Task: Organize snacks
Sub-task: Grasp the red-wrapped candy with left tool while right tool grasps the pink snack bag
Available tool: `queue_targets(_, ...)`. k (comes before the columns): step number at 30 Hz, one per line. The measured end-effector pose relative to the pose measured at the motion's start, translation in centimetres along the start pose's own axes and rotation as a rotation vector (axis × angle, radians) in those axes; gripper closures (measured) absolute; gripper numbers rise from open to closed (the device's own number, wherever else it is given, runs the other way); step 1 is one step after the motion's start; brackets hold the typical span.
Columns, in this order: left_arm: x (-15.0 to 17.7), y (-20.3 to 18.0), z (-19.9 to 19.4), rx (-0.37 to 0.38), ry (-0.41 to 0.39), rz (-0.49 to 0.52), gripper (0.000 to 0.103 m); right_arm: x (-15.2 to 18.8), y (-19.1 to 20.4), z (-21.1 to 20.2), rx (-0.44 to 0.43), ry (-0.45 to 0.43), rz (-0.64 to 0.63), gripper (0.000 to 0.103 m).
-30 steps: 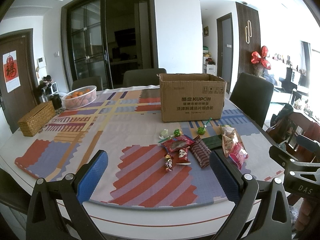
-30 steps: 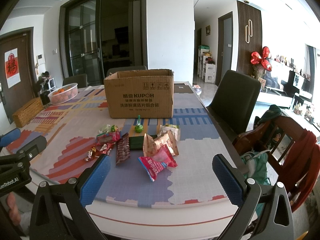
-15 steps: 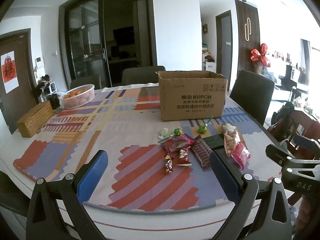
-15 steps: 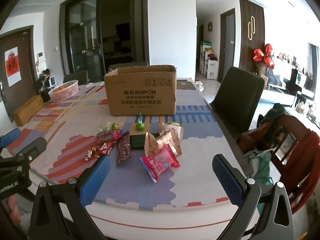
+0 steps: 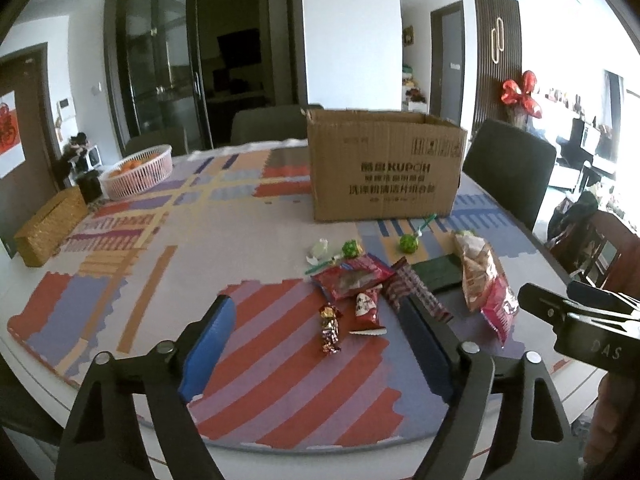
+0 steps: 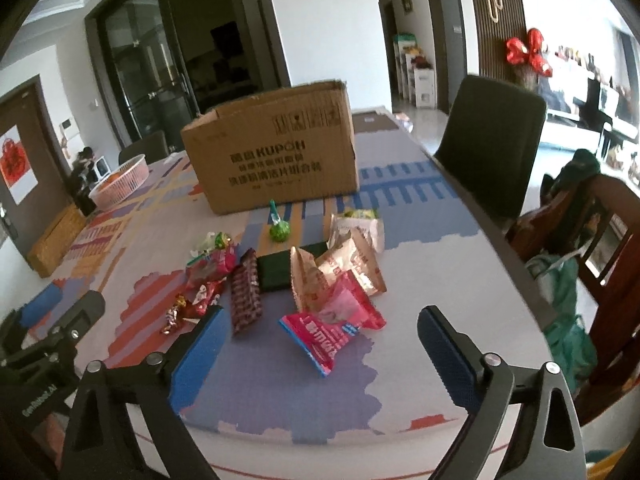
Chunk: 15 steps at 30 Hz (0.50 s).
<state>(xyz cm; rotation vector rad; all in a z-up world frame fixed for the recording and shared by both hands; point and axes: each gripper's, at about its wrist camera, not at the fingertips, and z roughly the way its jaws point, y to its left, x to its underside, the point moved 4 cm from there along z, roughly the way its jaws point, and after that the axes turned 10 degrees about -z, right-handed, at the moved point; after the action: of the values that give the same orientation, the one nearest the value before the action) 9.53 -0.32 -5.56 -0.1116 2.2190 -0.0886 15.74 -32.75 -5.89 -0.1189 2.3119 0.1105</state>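
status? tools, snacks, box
Left tool and right tool closing, nothing between pads. Snacks loose on tablecloth, none in cardboard box. Path to pile clear.

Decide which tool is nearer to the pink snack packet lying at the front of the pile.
Right. The right tool hangs just in front of the pink snack packet, jaws closing on nothing. The left tool is off to the packet's left, by the foil candy, also closing empty.

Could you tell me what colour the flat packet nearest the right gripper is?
Pink packet with a blue edge; the right wrist view shows it best.
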Motion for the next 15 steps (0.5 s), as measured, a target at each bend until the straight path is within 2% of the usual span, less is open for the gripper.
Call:
queue_targets(7, 0.7, -0.2, 3.0, 0.002, 0.071, 0.009, 0.032, 0.6, -0.4, 2.9, -0.039, 0.075, 0.057, 0.03)
queue_targets(15, 1.7, -0.5, 6.0, 0.002, 0.136, 0.031, 0.043, 0.9, -0.9, 5.7, -0.069, 0.151, 0.109, 0.04)
